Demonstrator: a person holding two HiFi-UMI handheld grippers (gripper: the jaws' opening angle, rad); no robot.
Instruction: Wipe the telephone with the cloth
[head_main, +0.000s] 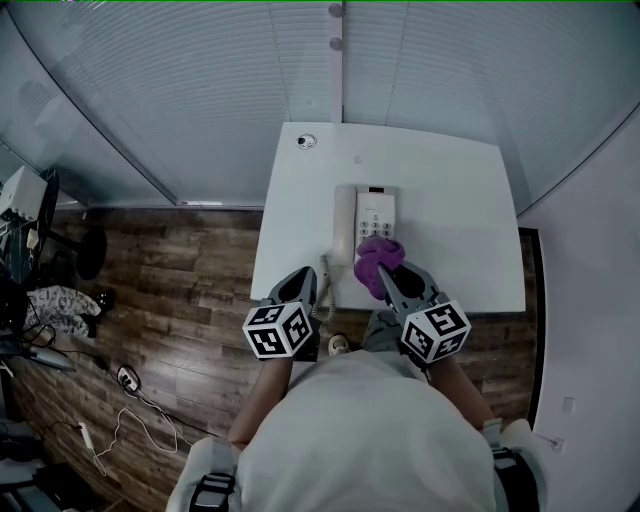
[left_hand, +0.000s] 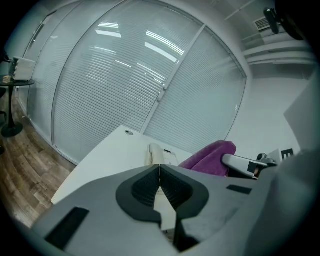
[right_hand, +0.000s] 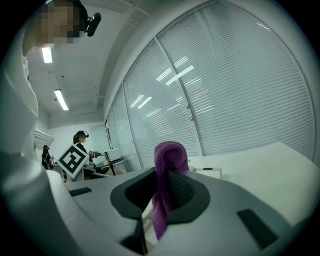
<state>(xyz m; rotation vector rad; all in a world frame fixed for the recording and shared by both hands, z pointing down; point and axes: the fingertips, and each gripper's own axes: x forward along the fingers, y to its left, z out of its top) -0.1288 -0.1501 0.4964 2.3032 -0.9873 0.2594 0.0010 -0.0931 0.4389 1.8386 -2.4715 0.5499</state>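
The white worktop (head_main: 450, 200) stands against a window wall with blinds (head_main: 200, 90), above a wood floor (head_main: 180, 280). The telephone (head_main: 375, 220) lies near the worktop's front edge, with its handset along its left side. The right gripper (head_main: 388, 278) is over the telephone's near end, its jaws clamped on the purple cloth (head_main: 378, 256), which bunches above the pads and hangs below them. The left gripper (head_main: 306, 282) is at the front edge, just left of the telephone, with its jaws pressed together and nothing between them.
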